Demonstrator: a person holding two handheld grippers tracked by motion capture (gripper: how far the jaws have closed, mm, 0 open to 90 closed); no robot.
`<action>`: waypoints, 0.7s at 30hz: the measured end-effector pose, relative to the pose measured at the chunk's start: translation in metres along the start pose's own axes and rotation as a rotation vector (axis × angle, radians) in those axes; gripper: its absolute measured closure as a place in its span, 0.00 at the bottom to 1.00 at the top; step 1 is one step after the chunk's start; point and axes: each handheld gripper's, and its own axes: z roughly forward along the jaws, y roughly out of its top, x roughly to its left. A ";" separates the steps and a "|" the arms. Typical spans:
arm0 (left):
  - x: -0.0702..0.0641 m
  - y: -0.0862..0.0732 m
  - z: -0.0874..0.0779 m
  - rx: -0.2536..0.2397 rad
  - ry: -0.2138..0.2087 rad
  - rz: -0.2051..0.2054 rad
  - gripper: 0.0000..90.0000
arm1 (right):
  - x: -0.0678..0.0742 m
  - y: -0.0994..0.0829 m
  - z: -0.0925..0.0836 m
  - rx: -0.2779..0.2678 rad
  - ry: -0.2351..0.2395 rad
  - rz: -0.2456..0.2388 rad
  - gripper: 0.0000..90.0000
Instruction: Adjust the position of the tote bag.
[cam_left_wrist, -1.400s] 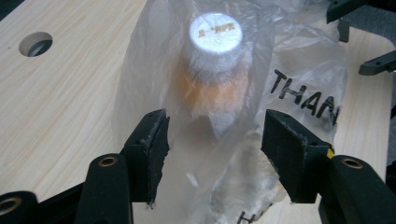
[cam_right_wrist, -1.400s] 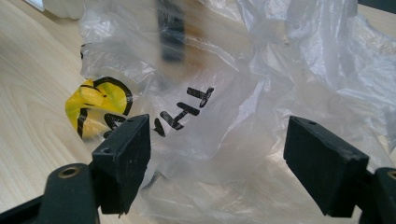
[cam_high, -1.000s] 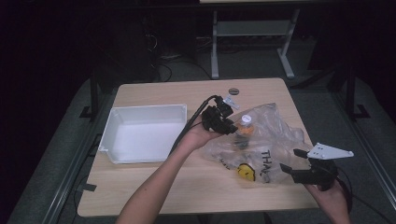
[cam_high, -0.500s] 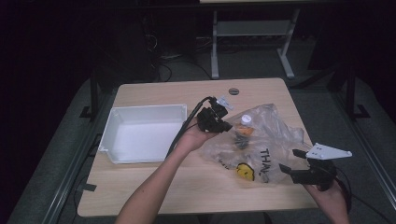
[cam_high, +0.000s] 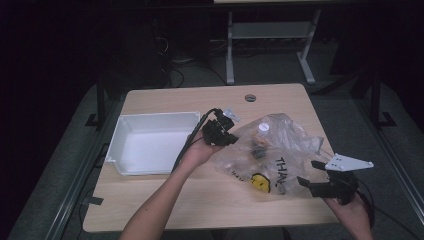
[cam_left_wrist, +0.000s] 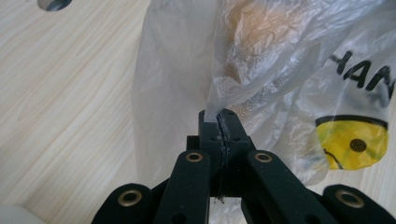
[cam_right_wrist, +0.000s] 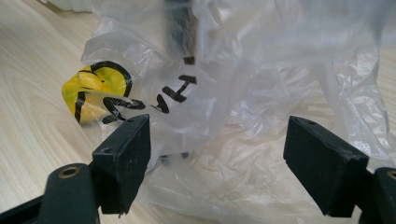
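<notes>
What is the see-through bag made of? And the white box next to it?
The bag looks like thin, shiny plastic film: it crinkles and shows what's inside. The white box looks like smooth hard plastic, though that's less sure. The table looks like pale wood, maybe only a wood-look surface.

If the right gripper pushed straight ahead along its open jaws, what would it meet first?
Most likely the clear plastic bag. In the right gripper view it lies directly ahead of the right gripper, whose jaws stand wide apart. Depth is hard to judge, but nothing else seems to lie in between.
</notes>
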 end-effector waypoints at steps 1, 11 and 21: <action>0.000 -0.001 0.000 0.007 0.003 0.001 1.00 | 0.000 0.000 0.000 0.000 0.000 0.000 0.25; 0.004 -0.015 0.009 0.055 0.018 -0.019 1.00 | 0.001 0.000 0.002 -0.001 0.008 -0.007 0.25; 0.006 -0.026 0.015 0.086 0.020 -0.032 1.00 | 0.002 0.000 0.001 0.002 0.014 -0.009 0.25</action>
